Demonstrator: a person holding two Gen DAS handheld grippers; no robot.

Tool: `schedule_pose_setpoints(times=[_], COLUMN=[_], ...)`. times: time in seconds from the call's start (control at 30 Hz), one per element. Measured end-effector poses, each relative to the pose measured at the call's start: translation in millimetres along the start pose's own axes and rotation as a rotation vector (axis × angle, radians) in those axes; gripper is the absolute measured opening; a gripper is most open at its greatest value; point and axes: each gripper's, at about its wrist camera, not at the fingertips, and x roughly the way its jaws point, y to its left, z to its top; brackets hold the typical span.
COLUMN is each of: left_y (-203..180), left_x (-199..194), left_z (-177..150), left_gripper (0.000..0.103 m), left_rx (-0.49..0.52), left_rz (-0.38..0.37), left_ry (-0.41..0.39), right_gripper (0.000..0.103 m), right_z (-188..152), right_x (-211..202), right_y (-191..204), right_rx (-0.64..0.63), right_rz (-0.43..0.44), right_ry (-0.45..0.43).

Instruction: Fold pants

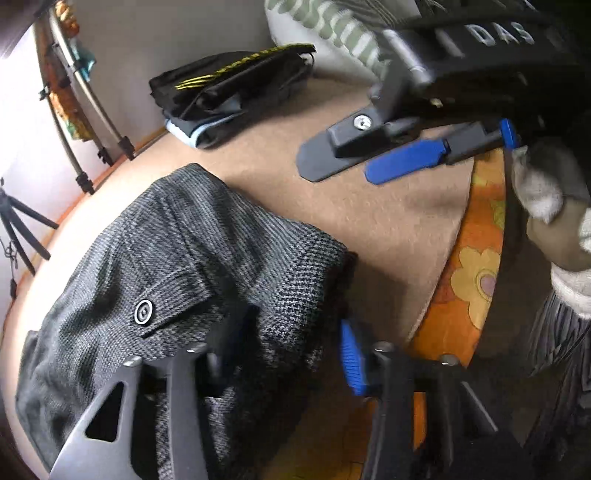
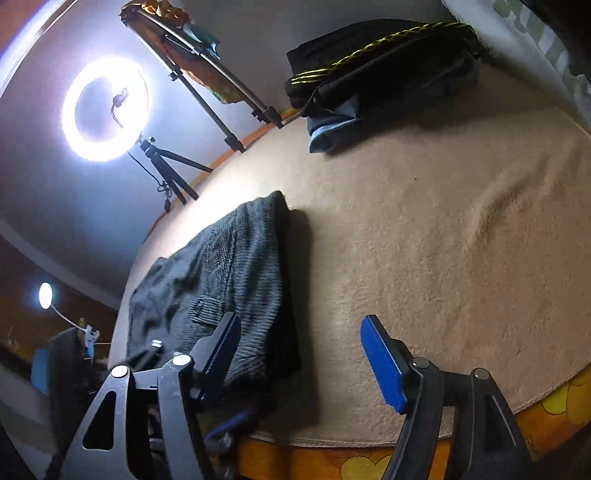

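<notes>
The left gripper (image 1: 280, 354) is partly hidden: its left finger is buried in or behind the pants (image 1: 177, 280), only the ribbed blue pad of the other finger shows clear of the cloth, and whether the cloth is pinched between them cannot be told. The lower end of the pants runs out of the left wrist view, and the frame is blurred there. A button (image 1: 143, 312) on a pocket flap is plain enough, though any marking on it is too small to read. On the body of the right gripper (image 1: 369, 162), cut off at the top of that view, white letters "DAS" can be read; the rest is cropped. A pillow (image 1: 332, 26) at the top edge carries pale green lettering that is smeared and unreadable. The right gripper stands with its fingers wide apart, holding nothing, over the blanket (image 2: 424, 221) just to the right of the pants, whose near edge passes under its left finger in the right wrist view. The pants lie folded in a grey heap on the blanket near its front edge, well apart from a stack of dark clothes (image 2: 380, 74) at the far side. A gloved hand (image 1: 546, 192) holds the right gripper. A ring light (image 2: 105, 109) on a tripod glares beyond the bed, washing out what is near it.
</notes>
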Motion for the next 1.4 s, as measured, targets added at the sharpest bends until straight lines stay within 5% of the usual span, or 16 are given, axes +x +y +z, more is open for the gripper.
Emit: schedule_pose_setpoints(times=[0.07,0.13,0.57,0.73,0.8,0.9,0.97,1.07,1.13,1.27,1.4], left_y=[14,22,27,37,51,81,113,152,163,168,169], left_x=[-8,-14,-28,-47,-66,-88,-89,-72,-53,-8,-23], left_z=[2,3,0,-9,-15,-23,-28,-37,-39,-48,-40], left_gripper=[0.024,0.022,0.025,0.032,0.032,0.032,0.032,0.032,0.032,0.032,0.032], left_rx=[-0.074,-0.133,-0.193,-0.241,-0.254,-0.265,-0.305,-0.386,-0.395,-0.415,-0.473], left_rz=[-0.052,-0.087,-0.137,-0.21,-0.223,-0.041,0.199,0.39,0.437,0.403,0.342], left_ry=[-0.015,-0.033,-0.044,-0.021,-0.045,-0.099,-0.098,-0.072,-0.039,0.085,0.027], right_gripper=[0.076,0.078,0.083,0.062,0.045,0.027,0.022,0.018,0.017,0.016,0.015], right_z=[0,0,-3,-2,-2,-2,-1,-2,-3,-2,1], right_x=[1,5,59,68,69,68,65,55,50,48,47], right_y=[2,3,11,27,34,39,42,56,67,75,72], right_rx=[0.008,0.026,0.261,0.201,0.146,0.095,0.072,-0.007,-0.054,-0.096,-0.091], right_rz=[0.017,0.04,0.256,0.227,0.175,0.106,0.086,0.039,0.024,-0.001,0.001], right_ry=[0.01,0.027,0.18,0.19,0.183,0.155,0.131,0.078,0.052,0.033,0.032])
